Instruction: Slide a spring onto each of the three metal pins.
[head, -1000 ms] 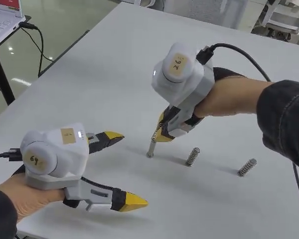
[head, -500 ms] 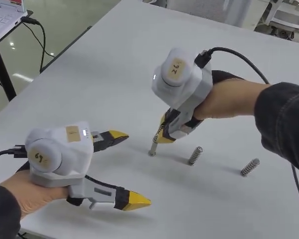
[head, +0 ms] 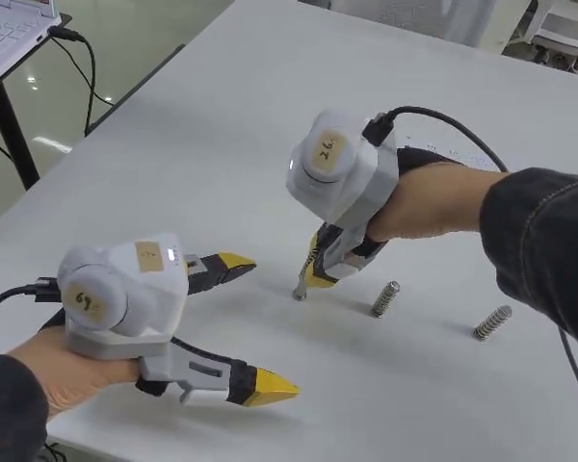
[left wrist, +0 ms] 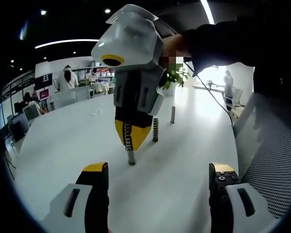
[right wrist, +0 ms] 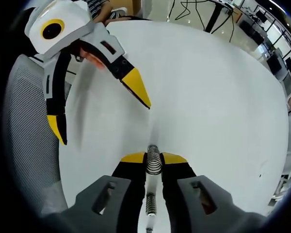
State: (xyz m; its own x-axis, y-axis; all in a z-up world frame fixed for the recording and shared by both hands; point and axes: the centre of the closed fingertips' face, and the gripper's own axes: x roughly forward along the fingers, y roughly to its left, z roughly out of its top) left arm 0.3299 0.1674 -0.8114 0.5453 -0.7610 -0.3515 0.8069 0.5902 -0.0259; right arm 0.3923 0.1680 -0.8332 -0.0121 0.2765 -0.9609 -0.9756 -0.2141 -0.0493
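White table (head: 173,144), surface plain. Standing on it in a row: a metal pin (head: 299,292), a nearer spring (head: 386,298) beside it, a farther spring (head: 492,322) beyond.

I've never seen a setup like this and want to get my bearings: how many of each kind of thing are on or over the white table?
Springs: 3, one spring in the right gripper, two standing upright
Bare metal pin: 1
Grippers: 2, the right gripper and the left gripper
Total: 6
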